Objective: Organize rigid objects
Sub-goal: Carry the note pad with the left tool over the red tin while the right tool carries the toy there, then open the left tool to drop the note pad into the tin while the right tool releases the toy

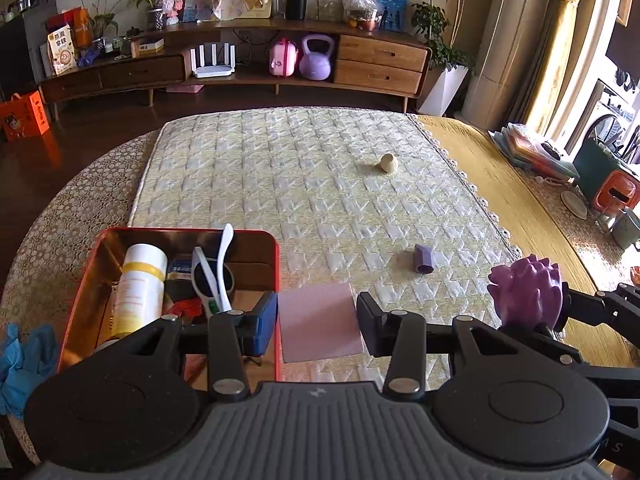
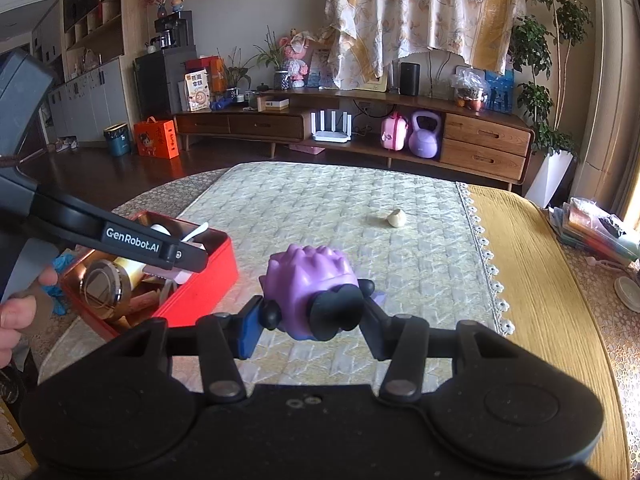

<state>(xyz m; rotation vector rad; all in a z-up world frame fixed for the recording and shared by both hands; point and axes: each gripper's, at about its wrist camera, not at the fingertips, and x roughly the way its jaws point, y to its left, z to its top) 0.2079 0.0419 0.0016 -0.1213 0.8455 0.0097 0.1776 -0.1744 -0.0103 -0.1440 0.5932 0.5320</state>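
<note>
The right gripper (image 2: 312, 322) is clenched on a purple spiky toy (image 2: 310, 276), its two pads pressing the black knobs at the toy's sides, and the toy hangs clear above the quilted mat (image 2: 360, 208) that covers the middle of the table (image 2: 540, 280). From the left wrist view the same toy (image 1: 526, 294) shows at the right, held off the table's yellow cloth. The left gripper (image 1: 316, 320) grasps a flat pink card (image 1: 320, 322) between its pads; the card sits edge to edge between the blue left pad and the dark right pad, held just beside the right wall of the red tin box (image 1: 276, 264). That box stands at the near left corner of the mat and already holds a white and yellow bottle (image 1: 138, 284), a white spoon (image 1: 224, 256), a dark round object and other small items that cannot be made out clearly. A small purple hexagonal piece (image 1: 424, 259) lies on the mat near its right edge, well apart from the box. A cream-coloured round object (image 1: 389, 163) lies farther back on the mat, toward the far right corner. A hand (image 2: 18, 312) shows at the left edge of the right wrist view, holding the left gripper's handle. Blue crumpled material (image 1: 20, 356) lies on the table to the left of the box.
</note>
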